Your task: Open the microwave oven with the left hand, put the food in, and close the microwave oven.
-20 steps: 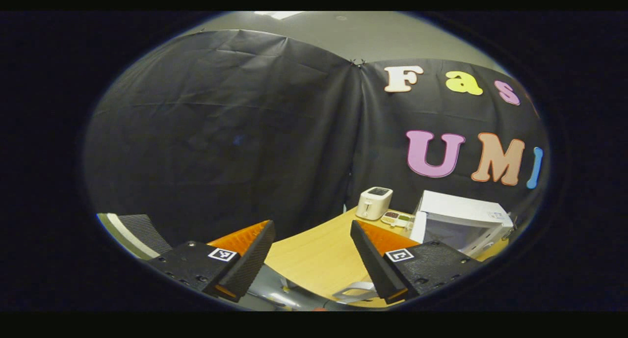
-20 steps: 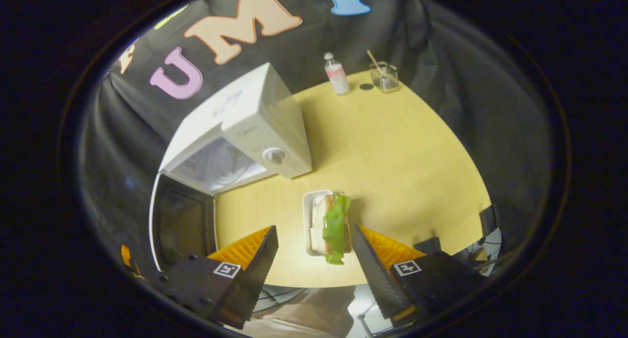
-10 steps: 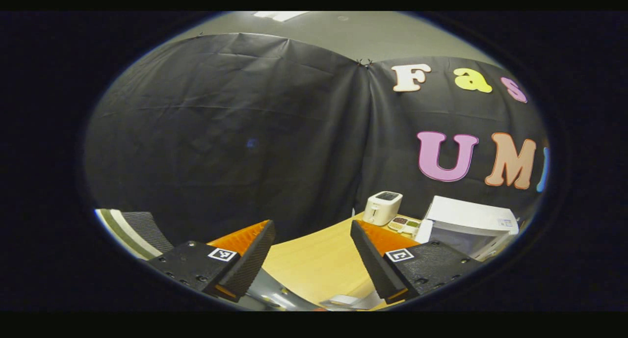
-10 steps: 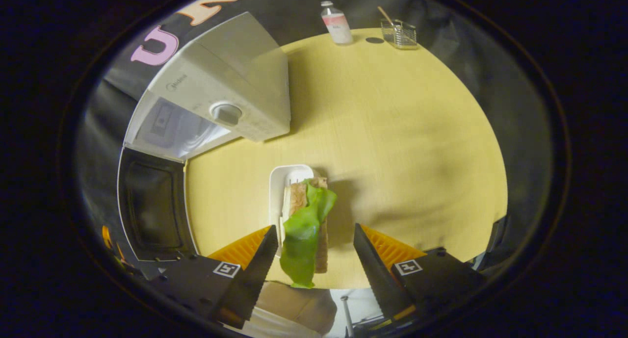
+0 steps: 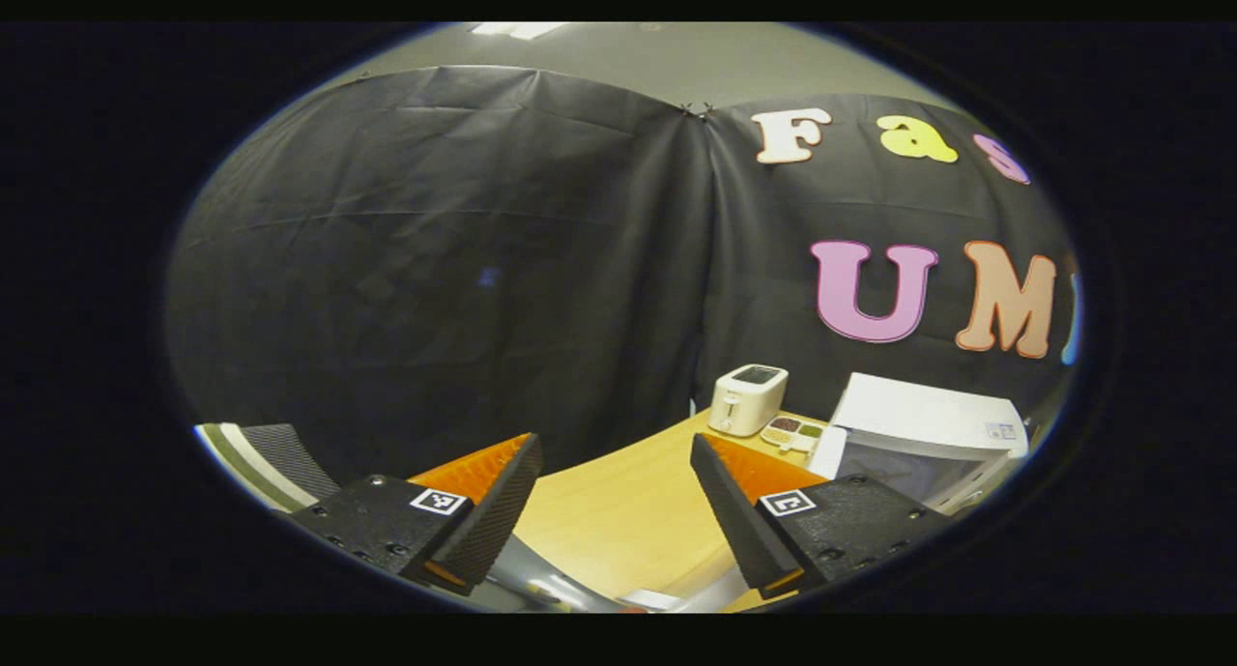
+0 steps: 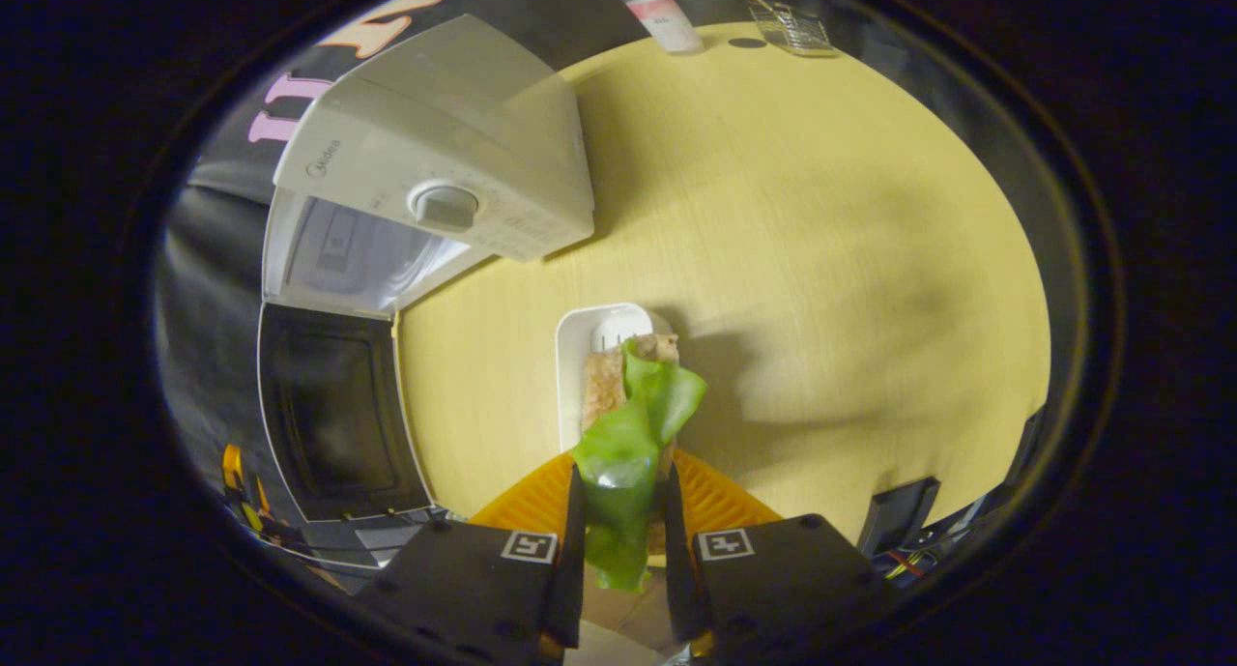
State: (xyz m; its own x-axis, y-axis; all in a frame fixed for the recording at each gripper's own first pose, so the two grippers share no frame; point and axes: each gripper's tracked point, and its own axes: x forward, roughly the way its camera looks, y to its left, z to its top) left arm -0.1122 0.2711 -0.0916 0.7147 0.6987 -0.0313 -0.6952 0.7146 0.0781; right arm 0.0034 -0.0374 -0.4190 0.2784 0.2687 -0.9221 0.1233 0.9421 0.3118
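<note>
In the right gripper view, my right gripper [image 6: 618, 526] is shut on a sandwich [image 6: 628, 424] with a green lettuce leaf, which lies on a white tray [image 6: 580, 342] on the yellow table. The white microwave [image 6: 435, 178] stands to the upper left with its dark door [image 6: 333, 410] swung wide open and its pale cavity showing. In the left gripper view, my left gripper [image 5: 616, 492] is open with nothing between its fingers, held out over the table's near edge. The microwave [image 5: 923, 434] sits at the right of that view, beyond the gripper.
A white toaster [image 5: 747, 398] and a small dish of food [image 5: 791, 432] stand by the booth wall left of the microwave. A bottle [image 6: 662, 14] and a clear container [image 6: 791, 26] stand at the table's far edge. A chair back [image 5: 280, 458] shows at lower left.
My right gripper has come down over the sandwich and shut on it; a second ago it stood open above the tray. My left gripper stays open and has barely shifted.
</note>
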